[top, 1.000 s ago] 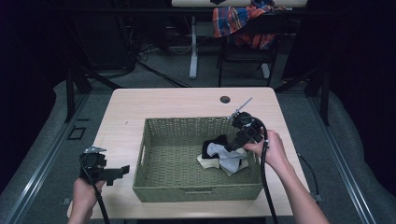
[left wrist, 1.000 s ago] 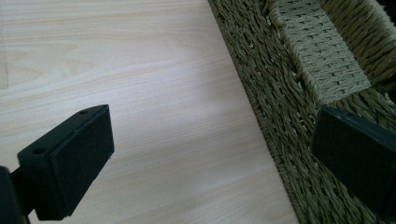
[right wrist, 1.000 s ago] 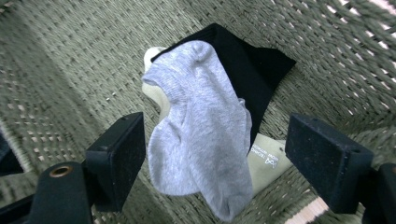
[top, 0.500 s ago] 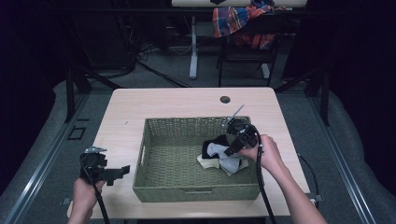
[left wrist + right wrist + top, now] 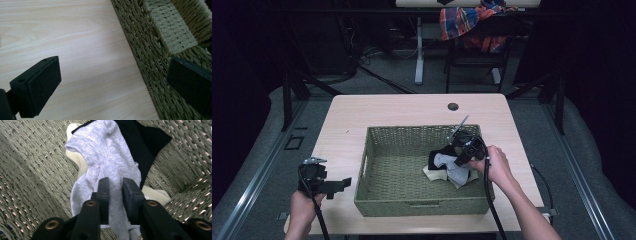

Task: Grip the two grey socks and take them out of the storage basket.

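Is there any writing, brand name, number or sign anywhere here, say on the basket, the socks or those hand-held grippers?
None can be read: the woven basket, the grey sock, the black sock, the wooden table and both hand-held grippers, left and right, show no words, numbers or signs.

A pale grey sock lies over a black sock and a cream one in the olive-green woven basket on the light wood-grain counter, with a red-and-blue plaid cloth behind.
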A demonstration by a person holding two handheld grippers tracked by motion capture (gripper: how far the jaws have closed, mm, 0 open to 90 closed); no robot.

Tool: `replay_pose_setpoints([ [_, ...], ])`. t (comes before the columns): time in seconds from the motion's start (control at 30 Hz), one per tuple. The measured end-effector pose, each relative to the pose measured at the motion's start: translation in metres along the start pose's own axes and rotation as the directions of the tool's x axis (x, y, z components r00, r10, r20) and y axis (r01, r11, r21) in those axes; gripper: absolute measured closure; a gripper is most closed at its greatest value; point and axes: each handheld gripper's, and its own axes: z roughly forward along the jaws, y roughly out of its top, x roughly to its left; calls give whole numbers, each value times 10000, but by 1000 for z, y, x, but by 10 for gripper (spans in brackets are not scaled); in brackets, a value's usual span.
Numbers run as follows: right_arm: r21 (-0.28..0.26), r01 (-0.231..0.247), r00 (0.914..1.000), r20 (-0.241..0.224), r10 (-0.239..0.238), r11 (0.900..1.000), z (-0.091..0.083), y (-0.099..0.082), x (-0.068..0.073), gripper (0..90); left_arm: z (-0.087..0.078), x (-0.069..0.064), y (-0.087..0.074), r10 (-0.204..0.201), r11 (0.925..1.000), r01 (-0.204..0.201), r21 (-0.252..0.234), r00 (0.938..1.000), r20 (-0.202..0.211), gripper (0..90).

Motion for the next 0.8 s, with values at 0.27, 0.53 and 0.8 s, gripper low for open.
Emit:
replay_pose_setpoints([
  [0.27, -405, -59, 9999, -117, 54, 9992, -8, 0, 1, 848, 0, 0, 0, 3, 10000, -3, 18, 10000, -8, 0],
  [0.53, -911, -102, 9999, -54, 98, 9958, -27, -2, -2, 854, 0, -1, 0, 37, 10000, -36, 35, 10000, -46, 0],
  [0.8, -1355, -165, 9999, -28, 163, 9906, -42, -4, -5, 855, 1, -1, 0, 37, 10000, -37, 63, 10000, -48, 0],
])
